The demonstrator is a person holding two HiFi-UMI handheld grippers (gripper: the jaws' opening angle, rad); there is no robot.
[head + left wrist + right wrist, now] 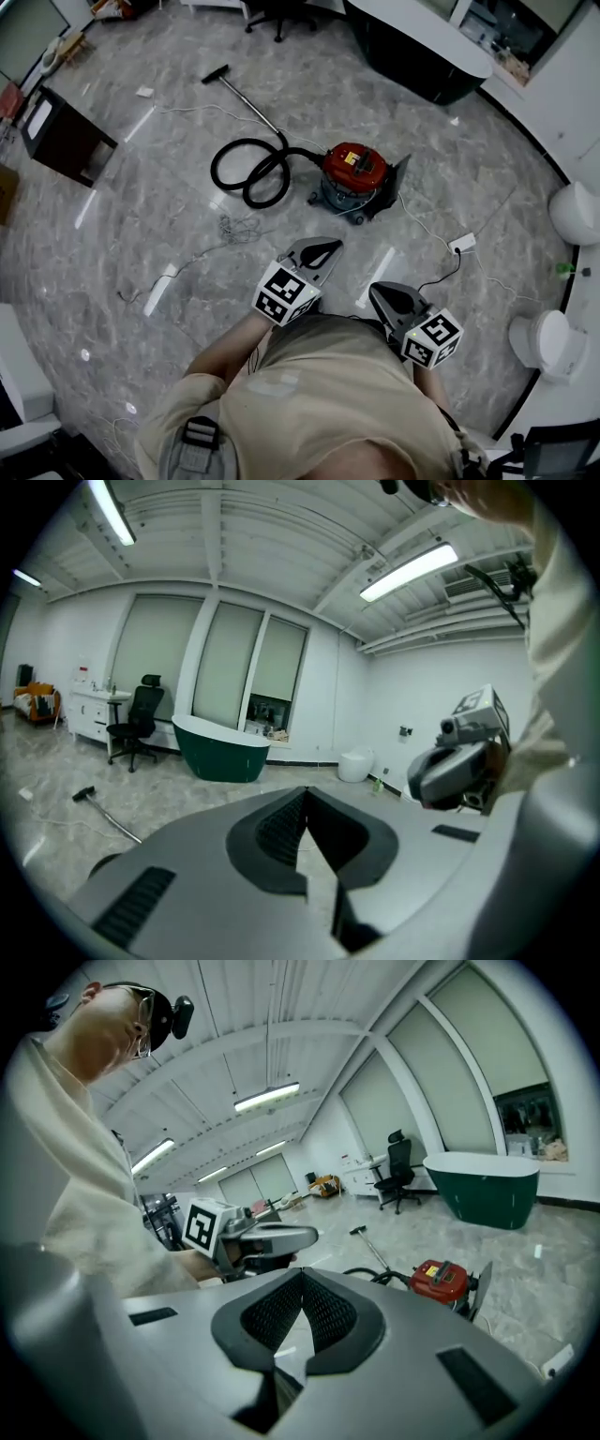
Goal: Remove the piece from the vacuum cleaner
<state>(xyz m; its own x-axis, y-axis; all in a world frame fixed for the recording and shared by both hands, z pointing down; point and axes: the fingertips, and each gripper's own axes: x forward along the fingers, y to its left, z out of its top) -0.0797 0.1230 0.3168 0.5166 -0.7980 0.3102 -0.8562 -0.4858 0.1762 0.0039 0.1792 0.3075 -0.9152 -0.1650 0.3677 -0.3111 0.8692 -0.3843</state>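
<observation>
The red canister vacuum cleaner (pixel 354 169) stands on the marble floor ahead of me, also in the right gripper view (pixel 441 1281). Its black hose (pixel 248 171) loops to the left and runs into a metal wand with a floor head (pixel 217 73). My left gripper (pixel 328 247) hangs in the air short of the vacuum, shut and empty, its tips meeting (pixel 305 789). My right gripper (pixel 377 289) is beside it on the right, nearer my body, also shut with nothing in it (pixel 302 1274). Neither gripper touches the vacuum.
A white power strip (pixel 462 244) and loose cables (pixel 234 230) lie on the floor near the vacuum. A dark cabinet (pixel 61 136) stands at the left, a dark green bathtub (pixel 483 1190) beyond the vacuum. White toilets (pixel 574 211) line the right wall.
</observation>
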